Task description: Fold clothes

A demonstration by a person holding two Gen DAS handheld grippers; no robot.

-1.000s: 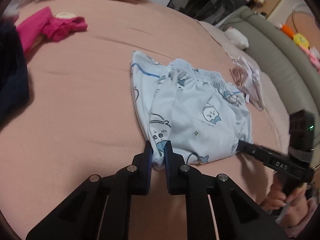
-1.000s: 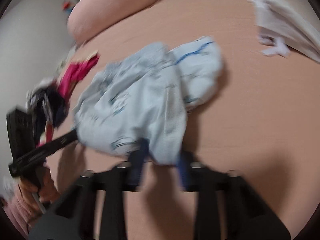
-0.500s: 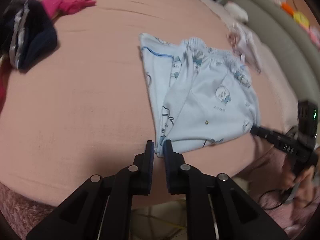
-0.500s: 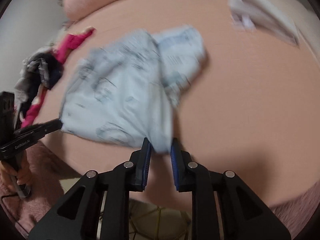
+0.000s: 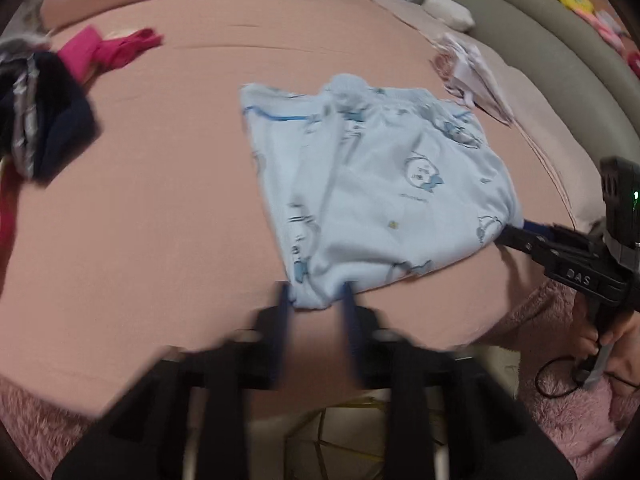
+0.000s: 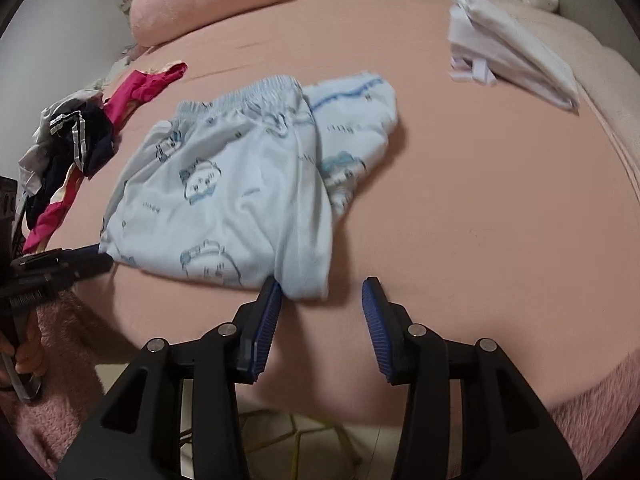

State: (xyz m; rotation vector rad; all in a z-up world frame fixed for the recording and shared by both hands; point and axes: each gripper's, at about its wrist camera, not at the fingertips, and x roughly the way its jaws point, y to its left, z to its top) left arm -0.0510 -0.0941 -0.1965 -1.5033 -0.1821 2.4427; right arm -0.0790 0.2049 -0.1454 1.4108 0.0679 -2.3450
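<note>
Light-blue shorts [image 5: 392, 184], printed with cartoon figures, lying flat on a pink bed [image 5: 160, 220], elastic waistband to the far side, hems toward the bed's near edge; partly overlapping a second light-blue piece with a blue stripe. Left gripper [image 5: 316, 308] at the near-left corner of the shorts: fingers blurred, slightly parted, the corner bunched between them; cannot tell whether the pads press on the cloth. Seen from the right wrist, tips of that gripper meeting the same corner low over the sheet. Right gripper [image 6: 322, 304] at the near-right corner: jaws apart, having just been opening; the corner lying on the sheet just inside the left pad and touching it, well clear of the right pad, nothing gripped. Right hand [image 5: 616, 344] around that gripper's handle, at the bed's edge. Dark clothes [image 5: 60, 132] heaped to the far left, a magenta garment [image 5: 116, 46] just beyond them. Folded white clothes [image 6: 508, 52] well apart on the far right. Pink pillow [image 6: 208, 4] at the head of the bed.
</note>
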